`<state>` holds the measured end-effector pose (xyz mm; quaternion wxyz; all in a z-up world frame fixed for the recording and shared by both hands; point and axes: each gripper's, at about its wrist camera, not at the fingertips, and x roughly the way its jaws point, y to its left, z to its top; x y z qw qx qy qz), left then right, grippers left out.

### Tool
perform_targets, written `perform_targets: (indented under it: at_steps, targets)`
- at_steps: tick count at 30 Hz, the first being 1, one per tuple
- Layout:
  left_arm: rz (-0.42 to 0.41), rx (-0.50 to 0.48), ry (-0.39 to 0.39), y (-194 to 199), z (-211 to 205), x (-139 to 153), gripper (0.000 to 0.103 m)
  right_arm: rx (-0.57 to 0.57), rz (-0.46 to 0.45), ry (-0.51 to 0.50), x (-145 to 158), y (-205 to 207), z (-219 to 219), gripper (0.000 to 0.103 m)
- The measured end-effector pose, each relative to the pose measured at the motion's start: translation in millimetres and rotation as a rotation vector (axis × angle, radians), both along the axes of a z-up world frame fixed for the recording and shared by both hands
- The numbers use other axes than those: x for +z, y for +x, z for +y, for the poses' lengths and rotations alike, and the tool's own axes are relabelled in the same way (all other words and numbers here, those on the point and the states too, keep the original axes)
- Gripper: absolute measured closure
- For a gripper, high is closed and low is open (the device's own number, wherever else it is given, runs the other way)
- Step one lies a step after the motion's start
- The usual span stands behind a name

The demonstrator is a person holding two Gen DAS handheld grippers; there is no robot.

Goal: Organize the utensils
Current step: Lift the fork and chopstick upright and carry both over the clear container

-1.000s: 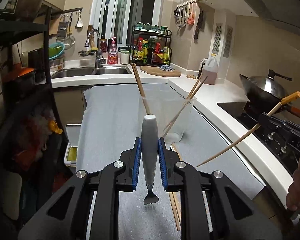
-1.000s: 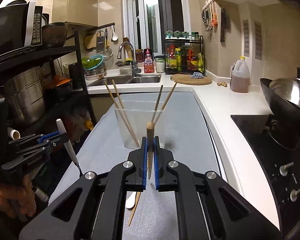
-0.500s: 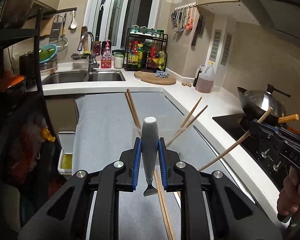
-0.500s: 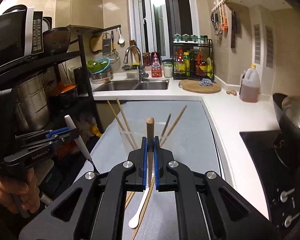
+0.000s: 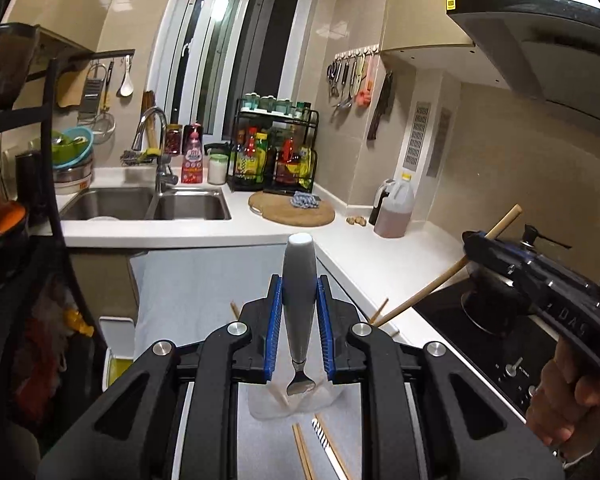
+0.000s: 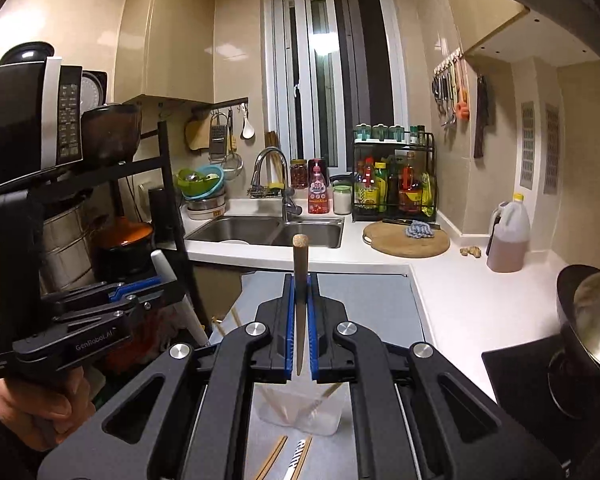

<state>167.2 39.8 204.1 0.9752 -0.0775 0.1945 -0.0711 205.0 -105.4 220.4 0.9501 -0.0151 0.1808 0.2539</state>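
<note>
Gripping a white utensil handle [image 5: 299, 280] upright between its blue pads, the left gripper [image 5: 299, 332] is hanging above the grey mat [image 5: 204, 280], with the metal neck of the utensil pointing down out of the jaws. Pinching a single wooden chopstick [image 6: 300, 280] in nearly closed jaws, the right gripper [image 6: 300, 328] is holding it upright over the same mat. Below both tools, a clear plastic container [image 6: 300, 412] is standing on the mat with chopsticks leaning inside it, while a few loose chopsticks [image 5: 304, 452] are lying on the mat just in front of it. A hand [image 5: 568, 396] is wrapping the right tool's grip beside the black stovetop [image 5: 496, 344].
</note>
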Motion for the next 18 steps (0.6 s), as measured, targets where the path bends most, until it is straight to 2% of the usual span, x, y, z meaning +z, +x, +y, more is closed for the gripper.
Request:
perform_targets:
  at_steps: [5,10,18]
  targets:
    - [0.014,-0.001,0.018,32.6,-5.4,-13.1,0.086,-0.011,0.04,-0.03,-23.3,29.3,11.0,0.097]
    - [0.085,-0.021,0.059,67.8,-12.8,-49.5,0.086,-0.013,0.094,-0.046,-52.8,50.6,15.9,0.097]
    - [0.173,-0.033,0.108,90.4,-15.5,-97.4,0.086,-0.001,0.18,-0.063,-91.3,70.6,18.6,0.097]
